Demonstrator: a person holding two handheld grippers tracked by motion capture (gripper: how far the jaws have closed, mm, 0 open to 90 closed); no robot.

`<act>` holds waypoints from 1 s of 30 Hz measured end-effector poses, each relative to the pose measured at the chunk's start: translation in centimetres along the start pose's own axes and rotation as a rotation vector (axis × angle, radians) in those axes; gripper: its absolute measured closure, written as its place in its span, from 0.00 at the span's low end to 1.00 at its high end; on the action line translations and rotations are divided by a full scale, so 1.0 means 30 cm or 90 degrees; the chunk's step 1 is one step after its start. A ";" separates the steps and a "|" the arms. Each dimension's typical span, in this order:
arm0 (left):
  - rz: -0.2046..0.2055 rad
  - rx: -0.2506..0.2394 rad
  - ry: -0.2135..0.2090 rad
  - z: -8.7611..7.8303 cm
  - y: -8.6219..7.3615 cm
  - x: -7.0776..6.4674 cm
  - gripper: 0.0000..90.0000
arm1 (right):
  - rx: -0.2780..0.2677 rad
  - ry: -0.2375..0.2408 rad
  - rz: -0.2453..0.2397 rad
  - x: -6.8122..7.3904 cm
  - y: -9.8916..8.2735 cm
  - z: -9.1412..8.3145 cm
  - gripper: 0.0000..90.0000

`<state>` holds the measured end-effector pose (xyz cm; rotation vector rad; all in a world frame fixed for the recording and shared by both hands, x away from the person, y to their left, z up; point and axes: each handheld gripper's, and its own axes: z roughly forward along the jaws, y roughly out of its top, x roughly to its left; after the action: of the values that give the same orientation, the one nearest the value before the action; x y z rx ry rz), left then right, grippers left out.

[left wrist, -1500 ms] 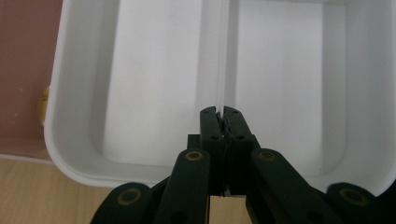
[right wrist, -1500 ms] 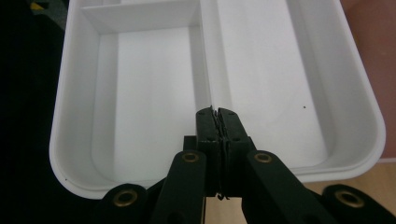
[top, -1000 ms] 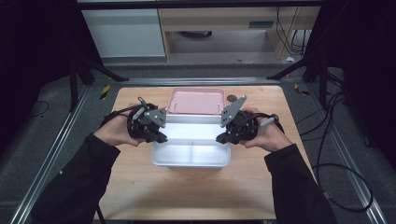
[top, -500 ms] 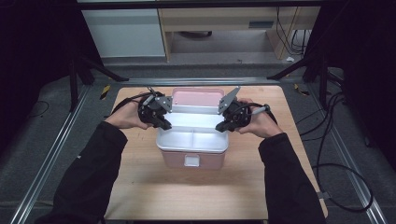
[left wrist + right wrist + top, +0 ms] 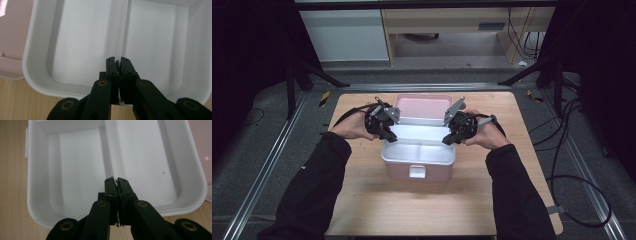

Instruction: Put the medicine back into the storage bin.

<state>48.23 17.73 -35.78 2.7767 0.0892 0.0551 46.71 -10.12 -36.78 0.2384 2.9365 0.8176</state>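
A: Where is the box?

B: The white lunch box [image 5: 418, 150] sits mid-table, its pink lid [image 5: 422, 106] open behind it. My left gripper [image 5: 116, 63] and right gripper [image 5: 115, 183] are each pinched shut on its thin divider wall [image 5: 108, 155].

A: What could go wrong?

B: If I pull unevenly, the box may tip, or the thin wall could slip out.

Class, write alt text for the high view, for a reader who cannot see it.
A person's two hands hold the left gripper and right gripper, both shut, at either side of an open pink lunch box on a wooden table. Its white tray has two empty compartments; the pink lid lies open behind.
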 end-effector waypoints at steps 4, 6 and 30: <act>-0.007 -0.012 -0.006 0.024 -0.019 -0.002 0.97 | 0.001 0.005 0.008 0.002 -0.012 0.017 0.97; -0.007 -0.015 -0.005 0.032 -0.024 -0.004 0.96 | 0.000 0.004 0.008 0.002 -0.014 0.023 0.97; -0.079 -0.060 0.071 -0.023 -0.038 -0.015 0.67 | -0.074 -0.073 0.083 0.010 -0.003 -0.053 0.67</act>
<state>47.68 19.00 -35.56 2.6662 0.2787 0.1779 46.19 -10.96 -35.48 0.4552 2.7804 0.9532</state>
